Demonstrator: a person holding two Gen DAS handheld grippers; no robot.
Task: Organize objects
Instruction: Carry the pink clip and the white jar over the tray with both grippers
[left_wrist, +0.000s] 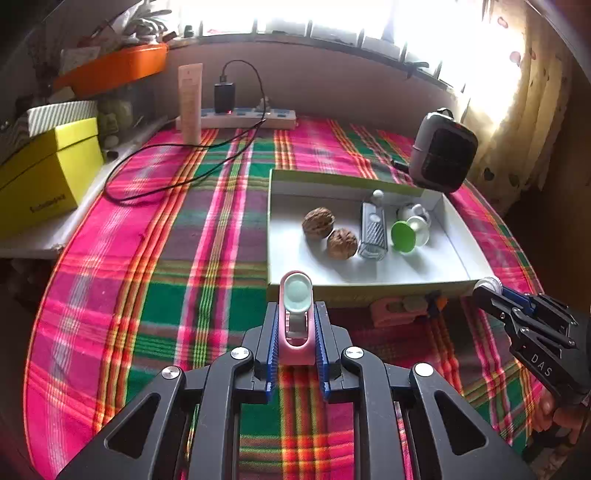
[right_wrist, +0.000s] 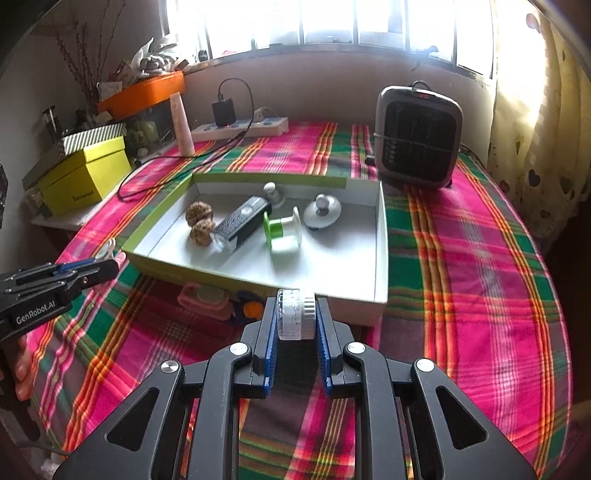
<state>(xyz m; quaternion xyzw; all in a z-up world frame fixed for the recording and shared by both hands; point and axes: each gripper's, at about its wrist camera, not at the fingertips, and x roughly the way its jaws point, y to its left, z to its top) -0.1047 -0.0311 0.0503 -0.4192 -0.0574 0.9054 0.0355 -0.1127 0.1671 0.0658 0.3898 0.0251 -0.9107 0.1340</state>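
Gripping pink clip (left_wrist: 295, 317) | clear jar (right_wrist: 295, 314) | tray-front items (left_wrist: 402, 308) shadowed, unclear

Between the left gripper (left_wrist: 295, 332)'s ribbed blue pads sits a glossy pink plastic holder (left_wrist: 295, 325) with a smooth pale insert. The right gripper (right_wrist: 295, 325) clamps a clear plastic jar (right_wrist: 294, 314) with a ridged white cap. Both tools are matt black plastic with shiny metal screws. Under them lies a woven plaid cloth (left_wrist: 166, 258), slightly fuzzy. Ahead, the tray (right_wrist: 380, 258) looks like matt white cardboard with a green outer face; inside are two rough, wrinkled walnuts (left_wrist: 328, 230), a glossy green plastic spool (right_wrist: 282, 227), and a dark device (right_wrist: 242, 221), possibly textured plastic
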